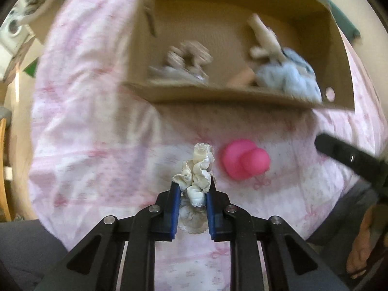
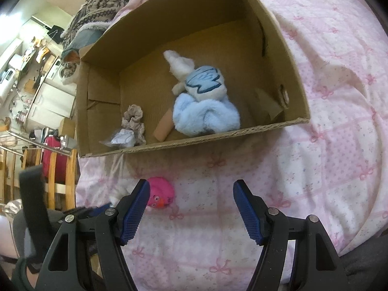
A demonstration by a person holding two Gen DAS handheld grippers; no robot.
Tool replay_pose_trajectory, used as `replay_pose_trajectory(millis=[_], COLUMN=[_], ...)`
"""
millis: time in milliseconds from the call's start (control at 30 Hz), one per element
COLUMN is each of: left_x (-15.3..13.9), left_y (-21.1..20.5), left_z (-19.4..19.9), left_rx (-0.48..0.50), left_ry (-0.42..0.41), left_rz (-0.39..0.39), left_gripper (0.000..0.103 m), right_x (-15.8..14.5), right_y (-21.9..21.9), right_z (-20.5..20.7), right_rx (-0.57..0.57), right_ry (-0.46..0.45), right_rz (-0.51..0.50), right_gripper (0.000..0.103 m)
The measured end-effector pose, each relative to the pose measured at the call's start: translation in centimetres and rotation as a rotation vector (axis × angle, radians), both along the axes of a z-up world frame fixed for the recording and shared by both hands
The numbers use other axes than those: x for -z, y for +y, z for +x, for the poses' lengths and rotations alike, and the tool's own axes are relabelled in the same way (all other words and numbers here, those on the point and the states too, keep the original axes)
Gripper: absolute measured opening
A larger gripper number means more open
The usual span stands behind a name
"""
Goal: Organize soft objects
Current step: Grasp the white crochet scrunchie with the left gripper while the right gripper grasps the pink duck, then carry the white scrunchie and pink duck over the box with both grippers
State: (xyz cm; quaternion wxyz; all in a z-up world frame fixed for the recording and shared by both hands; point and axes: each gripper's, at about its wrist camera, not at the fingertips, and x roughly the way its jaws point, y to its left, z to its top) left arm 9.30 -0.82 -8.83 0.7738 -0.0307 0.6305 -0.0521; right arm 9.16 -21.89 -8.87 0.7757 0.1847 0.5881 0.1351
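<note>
My left gripper (image 1: 193, 186) is shut on a cream lace scrunchie (image 1: 197, 169), held just above the pink bedspread (image 1: 92, 126). A pink rubber duck (image 1: 243, 161) lies on the bed to its right; it also shows in the right wrist view (image 2: 161, 195). The open cardboard box (image 1: 218, 94) lies beyond, holding a beige scrunchie (image 1: 186, 58) and a light blue plush toy (image 1: 288, 72). My right gripper (image 2: 191, 208) is open and empty above the bedspread, in front of the box (image 2: 194, 143). Inside the box are the blue plush (image 2: 206, 111) and the beige scrunchie (image 2: 133, 121).
A small clear packet (image 2: 121, 139) and a tan tube (image 2: 163, 126) lie in the box. A patterned knit garment (image 2: 101, 7) is piled behind the box. Wooden furniture and a red bag (image 2: 54, 157) stand beside the bed at left.
</note>
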Motion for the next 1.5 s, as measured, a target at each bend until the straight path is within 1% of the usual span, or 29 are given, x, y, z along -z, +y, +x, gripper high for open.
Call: replay_pose_trajectory(millis=[67,133,200,333,467,667,767,800,867,933,1100,1233,1500], left_x=[-0.6,-0.9,-0.9,-0.4,0.0,0.7,0.8,0.8,0.9,1.0,0.8,0.4,-0.5], left_y=[1.1,2.3,3.2,4.5,5.4,6.5,5.6,5.6,5.4,4.7,4.6,4.5,4.1], left_z=[0.1,0.1,0.3,0.1,-0.2,0.1,0.5,0.7,0.9,0.9,0.7,0.2,-0.7], left_rx=[-0.039,-0.081,-0.101,-0.099,-0.105,-0.130,-0.131,-0.130,-0.125,-0.120,-0.115,-0.118,-0.112], left_ry=[-0.016,-0.036,-0.039,-0.029,-0.027,-0.016,-0.016,-0.017,-0.020,-0.022,-0.043,-0.056,-0.086], left_rz=[-0.001,0.022,0.040,0.073,0.094,0.102,0.104,0.106,0.106,0.104,0.102,0.095,0.102], left_gripper=[0.017,0.017,0.017,0.017,0.017,0.017,0.017,0.017,0.017,0.017,0.017,0.017,0.017], right_x=[0.2,0.5,1.0,1.7,2.7,4.1,4.5,4.5,4.5,4.3,3.1,2.3,1.3], right_y=[0.6,1.4,2.4,4.8,7.0,9.6,9.9,10.0,10.1,9.9,9.1,7.7,5.5], right_z=[0.1,0.2,0.5,0.8,1.0,1.1,1.1,1.1,1.1,1.0,0.6,-0.2,-1.2], right_rx=[-0.022,-0.044,-0.079,-0.161,-0.216,-0.292,-0.304,-0.307,-0.314,-0.314,-0.299,-0.266,-0.233], right_ry=[0.008,0.018,0.036,0.039,0.053,0.055,0.056,0.056,0.058,0.056,0.018,0.006,-0.016], right_rz=[0.010,0.021,0.027,-0.006,-0.024,-0.090,-0.118,-0.115,-0.102,-0.090,-0.078,-0.072,-0.098], right_gripper=[0.075,0.075,0.075,0.075,0.075,0.075,0.074,0.070,0.048,0.043,0.042,0.042,0.042])
